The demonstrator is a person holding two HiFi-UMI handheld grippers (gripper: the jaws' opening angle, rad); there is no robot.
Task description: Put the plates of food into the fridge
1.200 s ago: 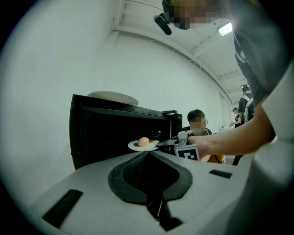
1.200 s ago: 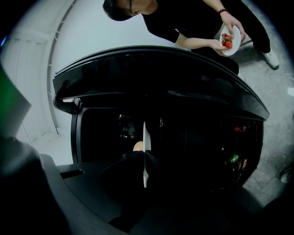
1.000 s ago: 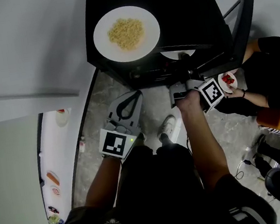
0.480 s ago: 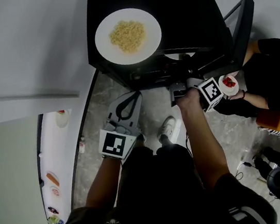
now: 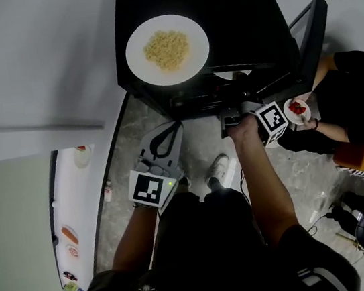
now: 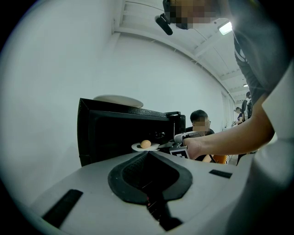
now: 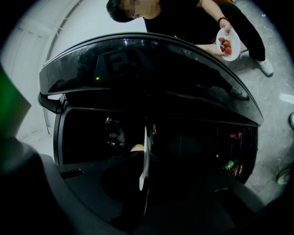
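Note:
A white plate of yellow noodles point(image 5: 167, 48) rests on top of the black fridge point(image 5: 236, 11), whose door point(image 5: 308, 27) stands open to the right. My right gripper point(image 5: 234, 93) is shut on the rim of a small white plate point(image 6: 145, 146) that carries a round brown piece of food, and holds it at the fridge's opening. In the right gripper view that plate point(image 7: 145, 156) shows edge-on before the dark interior, with the right gripper point(image 7: 143, 193) below it. My left gripper point(image 5: 168, 131) hangs lower, shut and empty; its tips point(image 6: 148, 158) point at the fridge point(image 6: 115, 133).
A seated person at the right holds a small plate of strawberries point(image 5: 296, 109), also visible from the right gripper point(image 7: 228, 43). Bottles sit in the fridge door shelf point(image 7: 232, 166). A white surface at the left point(image 5: 70, 233) carries more plates of food. Grey stone floor lies between.
Almost nothing differs. The head view has drifted slightly, and a little less of the held plate shows under the fridge's top edge. The left gripper has stayed put.

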